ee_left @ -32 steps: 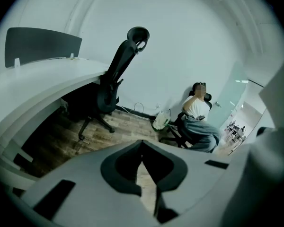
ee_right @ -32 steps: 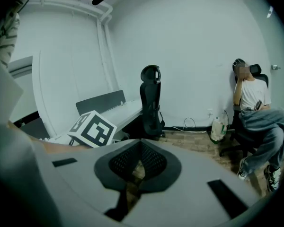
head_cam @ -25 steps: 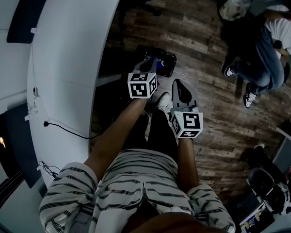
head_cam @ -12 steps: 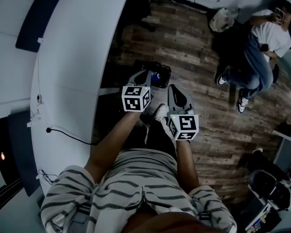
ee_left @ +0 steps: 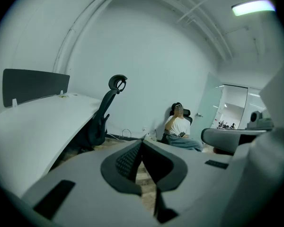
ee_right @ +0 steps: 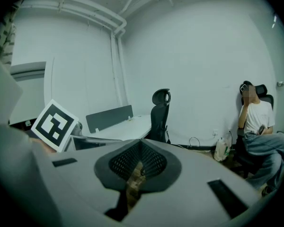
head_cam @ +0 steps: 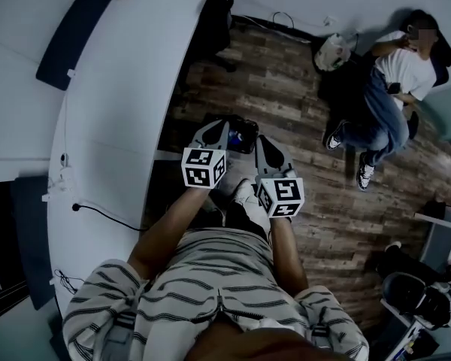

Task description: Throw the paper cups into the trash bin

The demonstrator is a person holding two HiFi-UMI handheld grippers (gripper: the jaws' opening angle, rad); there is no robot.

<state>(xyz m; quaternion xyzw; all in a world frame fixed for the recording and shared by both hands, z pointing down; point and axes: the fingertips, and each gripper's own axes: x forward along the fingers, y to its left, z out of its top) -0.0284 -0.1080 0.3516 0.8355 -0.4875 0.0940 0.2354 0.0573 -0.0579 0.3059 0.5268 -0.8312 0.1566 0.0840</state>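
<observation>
The left gripper and right gripper are held side by side, each with its fingers pressed together on nothing, so they look ready, not busy. No paper cups show. The dark thing on the floor below might be the bin.

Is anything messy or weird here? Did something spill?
Nothing is spilled or broken. The only loose things are a white bag sitting on the floor and a black cable trailing off the desk. The left gripper and right gripper are shut and empty.
</observation>
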